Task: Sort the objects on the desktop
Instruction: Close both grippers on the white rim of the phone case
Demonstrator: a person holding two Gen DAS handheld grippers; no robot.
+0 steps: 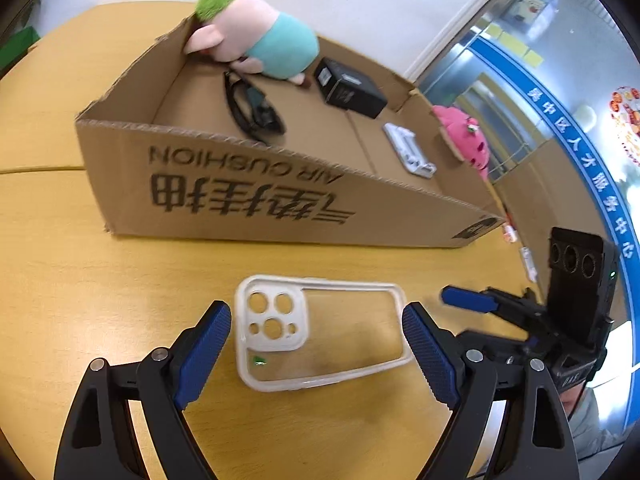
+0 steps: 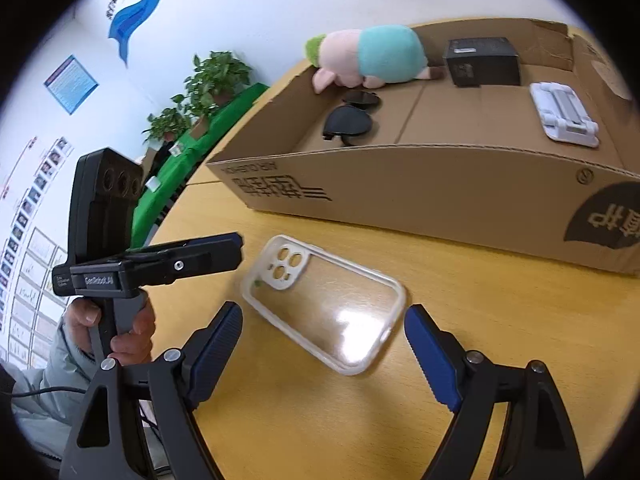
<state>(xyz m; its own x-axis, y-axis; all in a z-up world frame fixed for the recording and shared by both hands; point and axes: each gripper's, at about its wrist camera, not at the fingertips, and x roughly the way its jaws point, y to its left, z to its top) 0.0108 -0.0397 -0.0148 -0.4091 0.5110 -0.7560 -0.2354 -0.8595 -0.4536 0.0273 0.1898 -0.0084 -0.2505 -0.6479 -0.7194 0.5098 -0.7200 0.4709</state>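
Low in the left wrist view, the left gripper [image 1: 316, 354] stood spread wide, its blue pads either side of the clear phone case [image 1: 320, 332] but touching neither edge — placed, it seemed, to close across the case's width. The case lay flat on the yellow wooden table [image 1: 100, 300], camera cut-outs toward the left of the frame, a small green speck inside its rim. In the right wrist view the right gripper [image 2: 323, 354] was likewise spread and empty, the same case just ahead of its fingers in the middle of the frame. Both tools faced the one loose object, so I judged it the next thing to be sorted; which hand would take it could not be told.

Beyond the case, across the middle of both frames, sat the cardboard box [image 1: 248, 196], its near wall cut low — probably so things could be dropped in over it. Inside lay the sunglasses [image 1: 252, 108], a black box [image 1: 348, 88], a white phone stand [image 1: 408, 150], and a plush pig [image 1: 256, 36] leaning over the far corner. A pink plush [image 1: 464, 136] showed outside the box at the right.

Farther off were a white wall, posters at the left of the right wrist view, potted plants [image 2: 212, 80] at upper left, and glass panels with a blue band at the right of the left wrist view.
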